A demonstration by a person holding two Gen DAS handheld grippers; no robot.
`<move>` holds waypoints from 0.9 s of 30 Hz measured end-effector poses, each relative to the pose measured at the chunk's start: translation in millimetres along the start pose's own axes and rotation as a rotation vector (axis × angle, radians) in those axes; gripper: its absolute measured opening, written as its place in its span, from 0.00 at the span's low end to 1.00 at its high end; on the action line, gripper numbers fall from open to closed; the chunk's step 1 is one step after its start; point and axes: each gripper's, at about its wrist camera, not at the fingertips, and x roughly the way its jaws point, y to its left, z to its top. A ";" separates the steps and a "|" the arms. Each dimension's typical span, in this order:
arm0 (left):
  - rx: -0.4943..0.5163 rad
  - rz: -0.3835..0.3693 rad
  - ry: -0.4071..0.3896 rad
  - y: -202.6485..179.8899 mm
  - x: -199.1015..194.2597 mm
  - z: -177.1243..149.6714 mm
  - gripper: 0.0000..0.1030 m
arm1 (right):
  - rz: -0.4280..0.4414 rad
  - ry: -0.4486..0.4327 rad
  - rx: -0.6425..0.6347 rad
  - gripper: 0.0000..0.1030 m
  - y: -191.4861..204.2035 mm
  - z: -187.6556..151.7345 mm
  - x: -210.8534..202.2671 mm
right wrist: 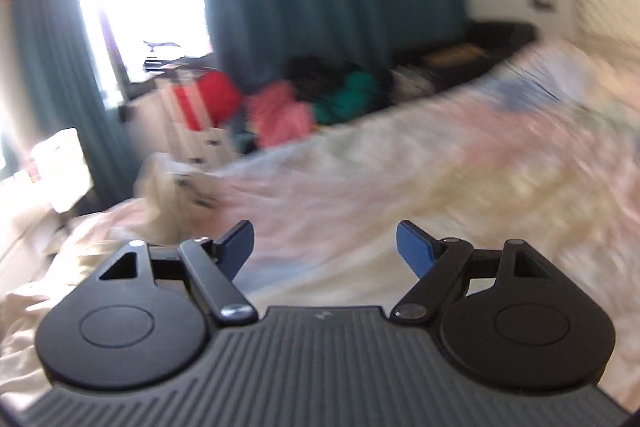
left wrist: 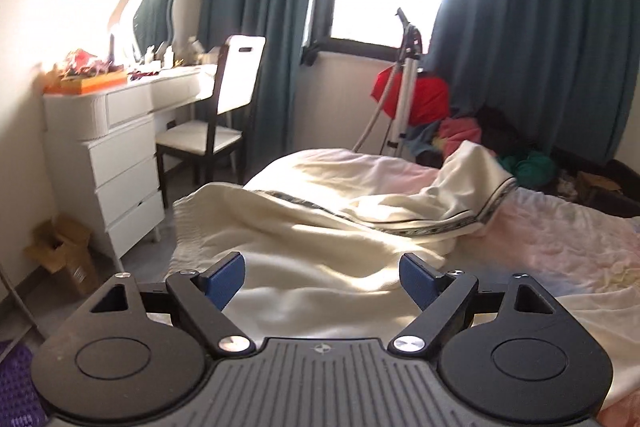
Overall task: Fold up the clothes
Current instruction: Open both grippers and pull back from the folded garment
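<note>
The left gripper hangs with its blue pads spread wide, empty, just above the rumpled cream garment with dark patterned trim lying ahead on the pale pink bedsheet. The right gripper, equally wide, holds nothing; its view is blurred.

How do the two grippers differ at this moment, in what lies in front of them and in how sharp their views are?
The left gripper hangs over the cream garment on the bed, facing the dresser and chair; the right gripper faces pinkish bedding and a clothes pile. The left view is sharp, the right view motion-blurred. Both are open, fingers spread, holding nothing.
</note>
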 end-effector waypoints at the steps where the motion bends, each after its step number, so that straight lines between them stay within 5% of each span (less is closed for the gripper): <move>1: 0.015 -0.017 -0.017 -14.1 1.6 2.5 0.85 | 0.033 -0.005 -0.017 0.78 16.6 3.4 -2.5; 7: 0.070 -0.117 -0.061 -76.4 15.1 -7.1 0.85 | 0.161 0.013 -0.075 0.78 94.3 -6.5 -3.9; 11: 0.109 -0.118 -0.084 -93.8 29.9 -31.5 0.85 | 0.207 0.020 -0.110 0.78 127.5 -35.7 -3.1; 18: 0.110 -0.103 -0.078 -84.1 51.3 -68.4 0.85 | 0.197 0.074 -0.112 0.78 135.8 -84.5 5.6; 23: 0.105 -0.164 -0.016 -85.8 62.0 -83.8 0.85 | 0.163 0.058 -0.096 0.78 129.2 -85.5 5.2; 27: 0.192 -0.155 -0.008 -103.1 68.9 -95.6 0.86 | 0.134 0.057 -0.072 0.78 121.5 -83.5 6.8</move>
